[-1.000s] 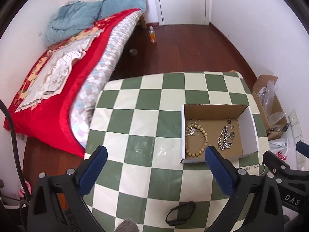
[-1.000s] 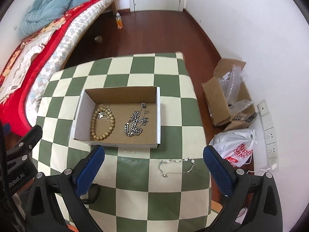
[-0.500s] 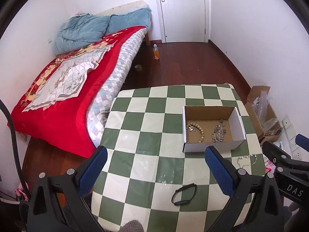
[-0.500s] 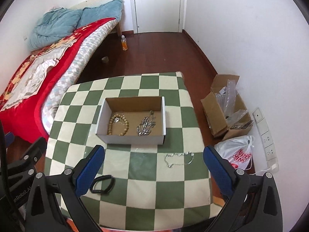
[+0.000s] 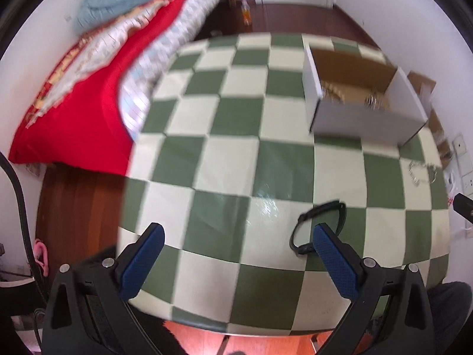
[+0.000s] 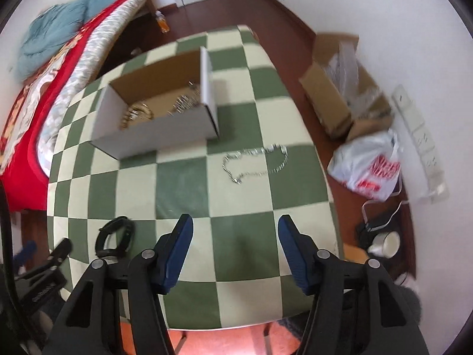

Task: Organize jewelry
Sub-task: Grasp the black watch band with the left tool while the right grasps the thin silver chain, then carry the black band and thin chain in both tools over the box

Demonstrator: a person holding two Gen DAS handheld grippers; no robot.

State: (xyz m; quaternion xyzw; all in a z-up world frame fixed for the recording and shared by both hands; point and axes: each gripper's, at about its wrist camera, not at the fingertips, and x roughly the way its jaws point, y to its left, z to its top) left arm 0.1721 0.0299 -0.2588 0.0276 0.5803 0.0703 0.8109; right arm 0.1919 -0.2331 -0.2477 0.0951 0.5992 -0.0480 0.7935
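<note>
- Your left gripper [image 5: 236, 238] has its jaws spread wide with nothing between them. It hangs over the near edge of the checked table [image 5: 230, 136], on the side of the black band away from the box.
- That black band [image 5: 320, 224] lies flat on the cloth on the near side of the cardboard box [image 5: 363, 118], well apart from it. The left gripper's right-hand finger [image 5: 334, 260] sits just beside it, maybe overlapping its near end; the blur makes it hard to call. My guess is you're lined up there because it's the closest loose piece.
- Your right gripper [image 6: 235, 245] is also apart and holding nothing, jaws only partly spread. It points toward the silver chain [image 6: 255, 162], which lies in a loose loop near the box's front right corner, just off it but not touching.
- The box sits open-topped toward the far side of the table. Inside I can make out a beaded bracelet [image 6: 136, 115] toward its left and a silver clump [image 6: 183, 105] toward its right, so it looks like the drop-off spot.
- So I'd say two pieces are sorted and two are still out on the cloth.
- The chain is thin and flat, so pinching it low against the cloth seems like the tricky bit. The band stands up a little, so it should be easier.
</note>
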